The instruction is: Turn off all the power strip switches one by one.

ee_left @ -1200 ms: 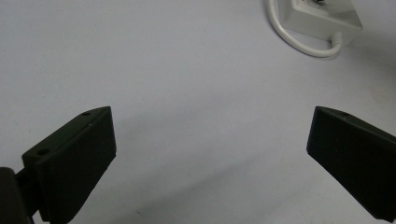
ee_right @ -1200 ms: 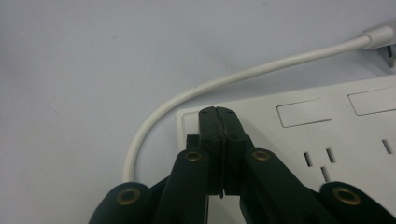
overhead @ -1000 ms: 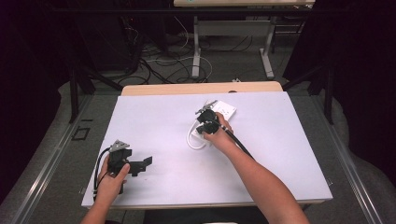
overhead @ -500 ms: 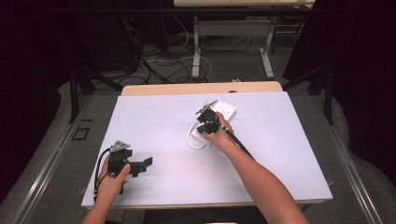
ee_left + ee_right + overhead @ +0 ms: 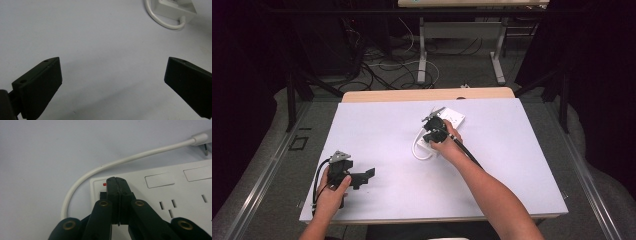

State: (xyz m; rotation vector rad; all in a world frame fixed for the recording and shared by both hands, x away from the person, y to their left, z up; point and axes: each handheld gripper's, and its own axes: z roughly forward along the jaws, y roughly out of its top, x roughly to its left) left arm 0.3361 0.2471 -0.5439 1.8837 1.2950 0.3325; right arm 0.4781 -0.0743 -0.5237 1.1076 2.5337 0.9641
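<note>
Parked near the front-left corner of the white table (image 5: pixel 377 130): the left gripper (image 5: pixel 362 176), held low in the left hand (image 5: pixel 331 190), jaws spread wide with nothing between them. Probably kept out of the way, since the work sits well apart from it. Visible past those jaws in the left gripper view, far off at the top right: a corner of the white power strip (image 5: pixel 176 8) and a loop of its cord (image 5: pixel 163 21).

Further right, toward the middle-back of the table: the power strip (image 5: pixel 451 119) lying flat, sockets up, white cord (image 5: pixel 418 147) curling round its near end to the plug (image 5: pixel 201 139).

On it, the right gripper (image 5: pixel 432 131), brought down by the right hand (image 5: pixel 447 140). Jaws clenched tight together, gripping nothing, their joined tips (image 5: pixel 117 182) pressed at the strip's end just beside a small red mark (image 5: pixel 104 184). A dark part (image 5: pixel 103 195) there, likely the rocker switch, half hidden behind the jaws. Closed so, seemingly, to make one firm blunt point for pushing a switch rather than for grasping. On or off: cannot tell.
</note>
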